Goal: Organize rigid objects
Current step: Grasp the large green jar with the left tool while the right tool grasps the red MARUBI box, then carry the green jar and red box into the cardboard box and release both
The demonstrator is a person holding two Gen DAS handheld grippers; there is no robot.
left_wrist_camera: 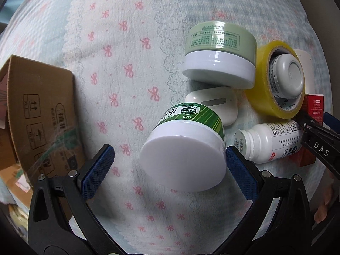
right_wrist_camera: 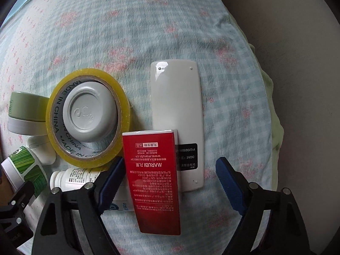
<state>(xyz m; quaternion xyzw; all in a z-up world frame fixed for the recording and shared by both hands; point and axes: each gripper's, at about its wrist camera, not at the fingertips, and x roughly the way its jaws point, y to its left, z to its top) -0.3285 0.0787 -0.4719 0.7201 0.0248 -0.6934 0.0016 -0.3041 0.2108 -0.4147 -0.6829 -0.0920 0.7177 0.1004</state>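
On a bedspread with pink bows lies a tilted jar with a green striped label and white lid (left_wrist_camera: 182,148). It sits between the fingers of my left gripper (left_wrist_camera: 169,172), close against the right pad (left_wrist_camera: 240,174); the left pad stands well off, so the gripper is open. My right gripper (right_wrist_camera: 171,182) is open around a red box (right_wrist_camera: 153,180), which lies partly over a white remote (right_wrist_camera: 176,106). Its left finger (right_wrist_camera: 112,180) is at the box's edge and the right finger is well apart. The right gripper (left_wrist_camera: 318,142) also shows in the left wrist view, beside the red box (left_wrist_camera: 314,110).
A pale green jar (left_wrist_camera: 218,57), a yellow tape roll (left_wrist_camera: 261,89) ringing a grey-bottomed container (left_wrist_camera: 291,76), a white earbud case (left_wrist_camera: 221,104) and a lying white bottle (left_wrist_camera: 269,140) crowd together. An open cardboard box (left_wrist_camera: 38,114) stands at the left. The bed's edge (right_wrist_camera: 274,127) runs along the right.
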